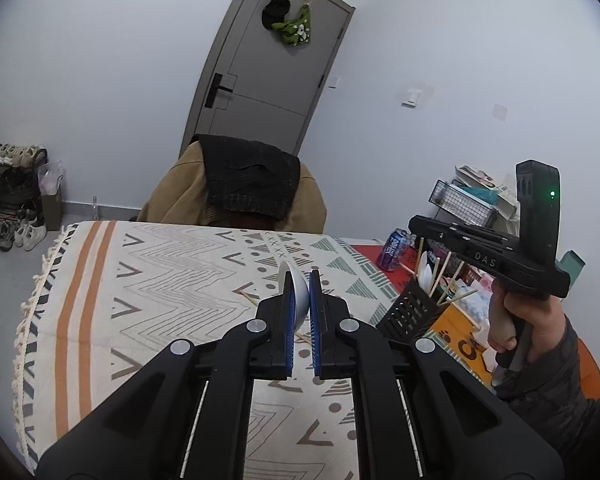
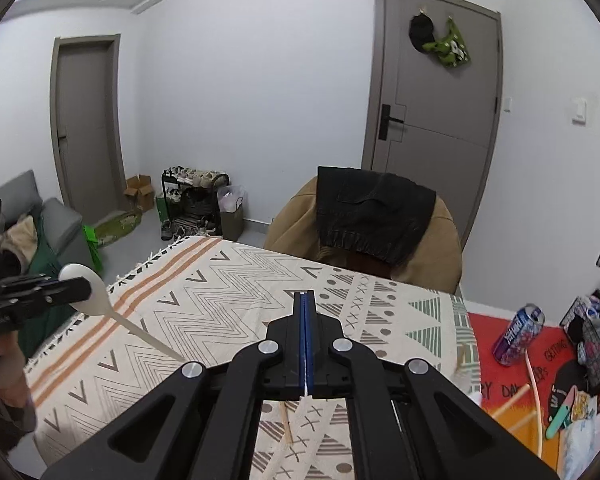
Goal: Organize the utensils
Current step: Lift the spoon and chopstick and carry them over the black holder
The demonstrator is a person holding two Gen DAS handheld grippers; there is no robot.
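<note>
My left gripper (image 1: pixel 301 280) is shut on the bowl of a white plastic spoon (image 1: pixel 296 296), held above the patterned tablecloth (image 1: pixel 160 280). In the right wrist view the same spoon (image 2: pixel 96 300) shows at the left, its handle pointing down to the right from the left gripper (image 2: pixel 66 292). My right gripper (image 2: pixel 305 296) is shut, with a thin white sliver low between its pads; what it holds I cannot tell. A black slotted utensil holder (image 1: pixel 412 312) with chopsticks and white spoons stands tilted under the right gripper's body (image 1: pixel 488 256). Loose chopsticks (image 1: pixel 250 298) lie on the cloth.
A chair draped with a tan coat and black garment (image 1: pixel 244 184) stands at the table's far edge. A blue can (image 1: pixel 396 250) lies on a red mat (image 2: pixel 512 376) at the right, among wire baskets (image 1: pixel 464 204) and clutter. A shoe rack (image 1: pixel 12 192) stands far left.
</note>
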